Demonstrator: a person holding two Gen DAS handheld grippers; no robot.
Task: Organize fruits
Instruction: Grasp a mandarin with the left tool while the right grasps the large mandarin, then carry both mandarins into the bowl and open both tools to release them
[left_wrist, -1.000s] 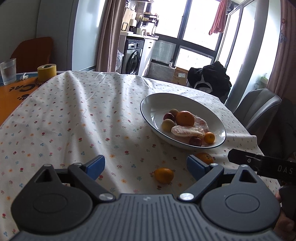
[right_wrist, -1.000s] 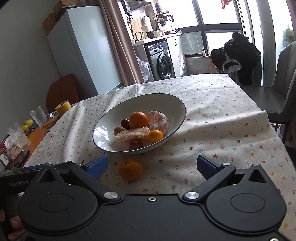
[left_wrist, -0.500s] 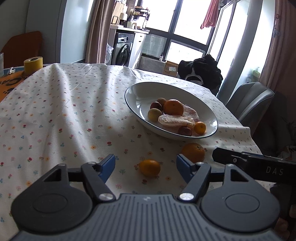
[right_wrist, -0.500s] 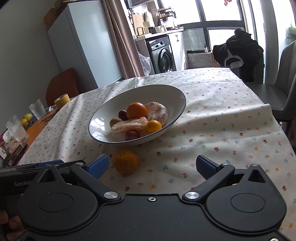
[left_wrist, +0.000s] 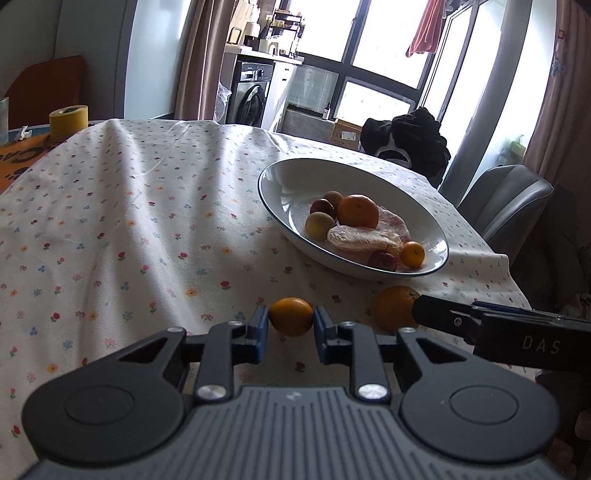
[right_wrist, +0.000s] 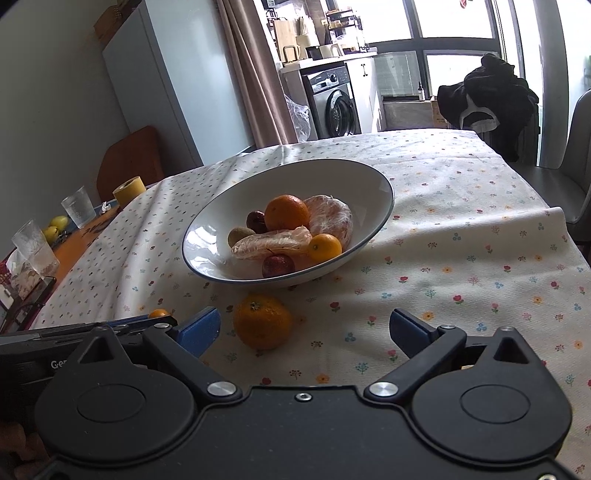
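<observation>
A small yellow-orange citrus (left_wrist: 291, 316) lies on the floral tablecloth, and my left gripper (left_wrist: 290, 325) is shut on it, blue pads pressed to both sides. A bigger orange (left_wrist: 394, 307) rests just to its right, near the white bowl (left_wrist: 280, 177). In the right wrist view that orange (right_wrist: 263, 320) sits between the open right gripper (right_wrist: 306, 329) and the bowl (right_wrist: 373, 184), nearer the left blue pad and untouched. The bowl holds an orange, a small citrus, dark red fruits, a greenish fruit and peeled pale segments.
A yellow tape roll (left_wrist: 68, 117) and a glass stand at the table's far left on an orange mat. Two glasses (right_wrist: 35, 248) and yellow fruits sit left in the right wrist view. A grey chair (left_wrist: 506, 201) stands beyond the table's right edge.
The left gripper moved forward and closed from wide open onto the small citrus. The right gripper edged closer to the bigger orange and stayed open.
</observation>
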